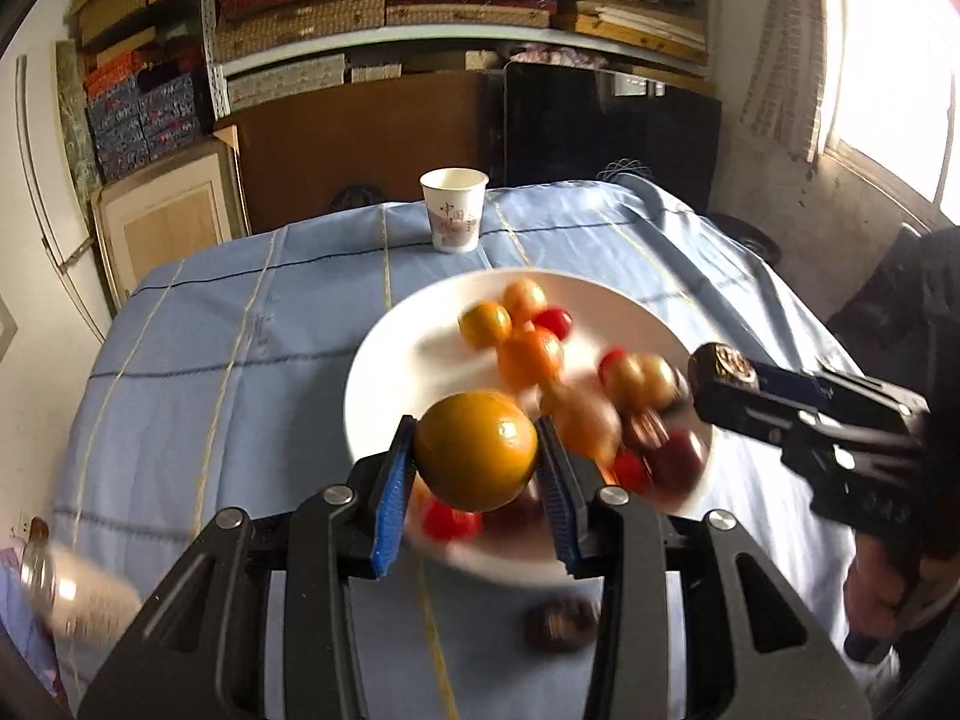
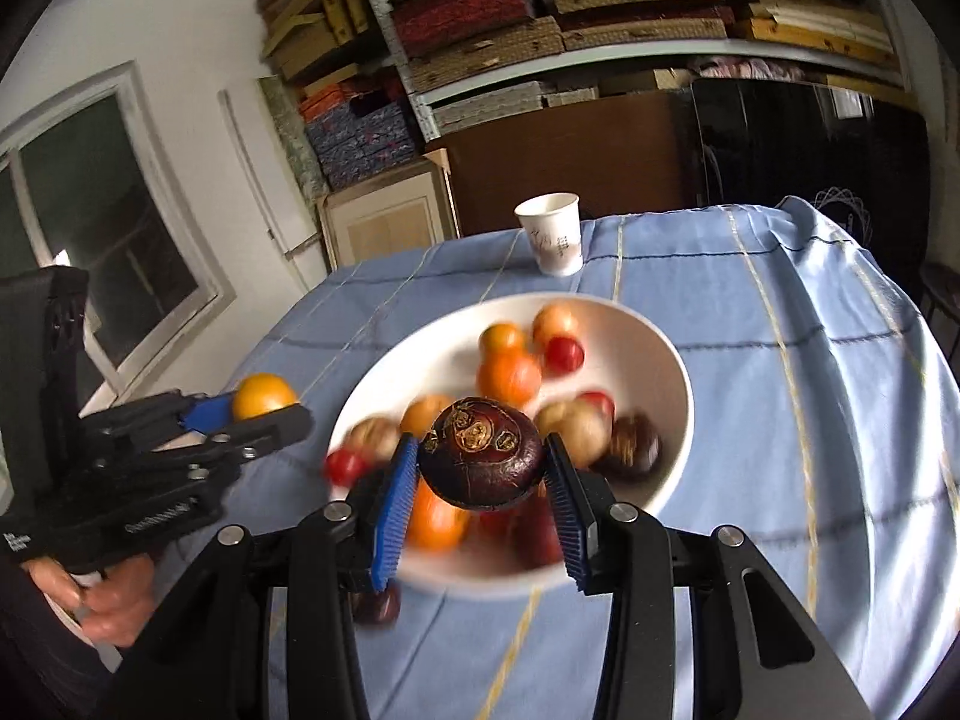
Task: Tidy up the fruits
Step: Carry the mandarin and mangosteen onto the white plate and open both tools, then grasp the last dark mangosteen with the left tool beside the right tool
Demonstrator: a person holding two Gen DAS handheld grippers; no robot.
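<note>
My left gripper (image 1: 477, 456) is shut on a yellow-orange fruit (image 1: 475, 450) and holds it above the near rim of a white plate (image 1: 396, 360). The plate holds several small orange, yellow, red and dark fruits (image 1: 528, 357). My right gripper (image 2: 480, 462) is shut on a dark purple-brown fruit (image 2: 480, 459) above the same plate (image 2: 660, 360). The right gripper also shows in the left wrist view (image 1: 720, 369), at the plate's right edge. The left gripper with its fruit shows in the right wrist view (image 2: 264, 399), left of the plate.
A white paper cup (image 1: 453, 210) stands behind the plate on the blue checked tablecloth (image 1: 240, 330). A dark fruit (image 1: 561, 624) lies on the cloth in front of the plate. Shelves with stacked boxes (image 1: 420, 12) fill the background. A window (image 2: 102, 228) is at the left.
</note>
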